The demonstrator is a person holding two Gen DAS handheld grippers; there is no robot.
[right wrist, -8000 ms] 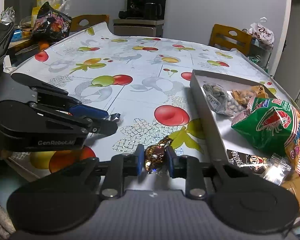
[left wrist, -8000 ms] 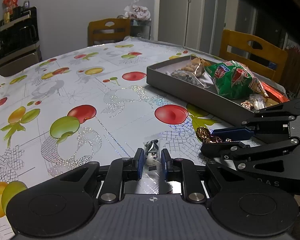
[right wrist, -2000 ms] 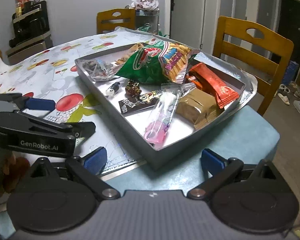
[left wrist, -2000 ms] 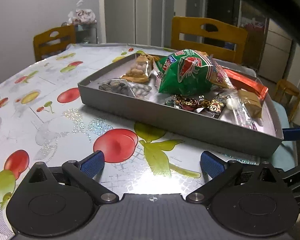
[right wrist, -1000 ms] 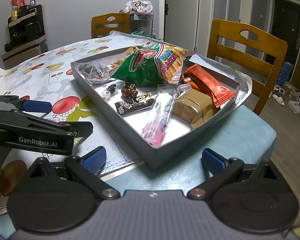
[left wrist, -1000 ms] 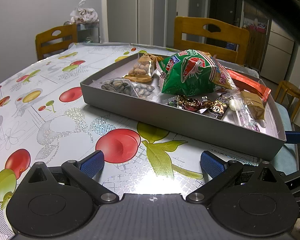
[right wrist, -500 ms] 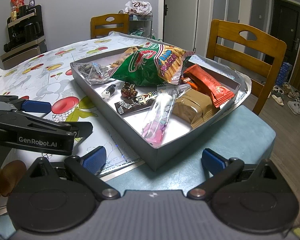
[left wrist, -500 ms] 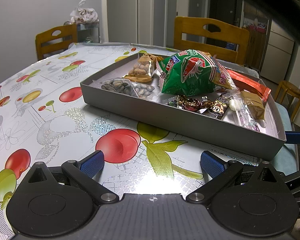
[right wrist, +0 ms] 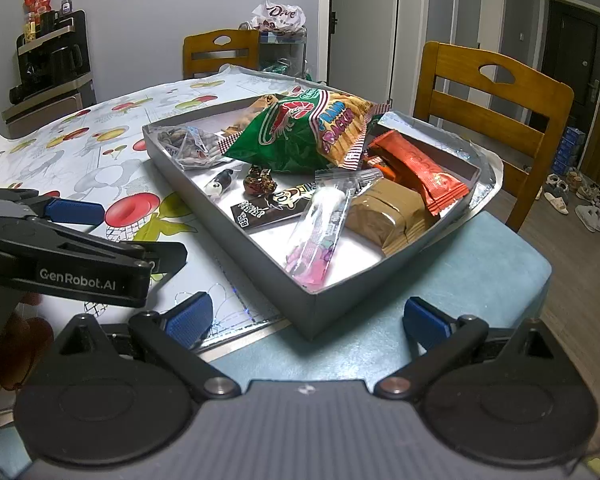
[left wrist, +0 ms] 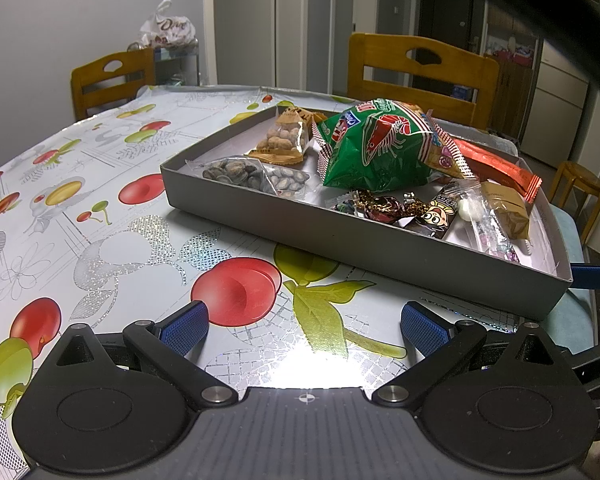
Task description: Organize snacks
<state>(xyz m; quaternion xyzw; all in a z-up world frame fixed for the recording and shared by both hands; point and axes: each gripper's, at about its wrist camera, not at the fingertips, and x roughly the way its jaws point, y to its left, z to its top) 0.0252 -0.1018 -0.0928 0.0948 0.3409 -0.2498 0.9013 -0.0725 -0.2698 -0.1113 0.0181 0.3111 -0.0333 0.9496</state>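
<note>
On the table (left wrist: 100, 216), toward 1 o'clock from the left gripper (left wrist: 304, 326), sits the gray tray (left wrist: 340, 240) with all the snacks inside. Both grippers hang with jaws spread wide, pinching nothing; the right gripper (right wrist: 306, 318) faces the tray's near corner at 12 o'clock. Inside the tray, a green bag (right wrist: 300, 132) lies at the middle, an orange pack (right wrist: 420, 168) at its 3 o'clock, 2 foil candies (left wrist: 384, 208) in front (wrappers touching), and a pink tube (right wrist: 320, 236) beside a brown pack (right wrist: 392, 212).

Grey walls (right wrist: 148, 20), wooden chairs (right wrist: 496, 92) — dim room
</note>
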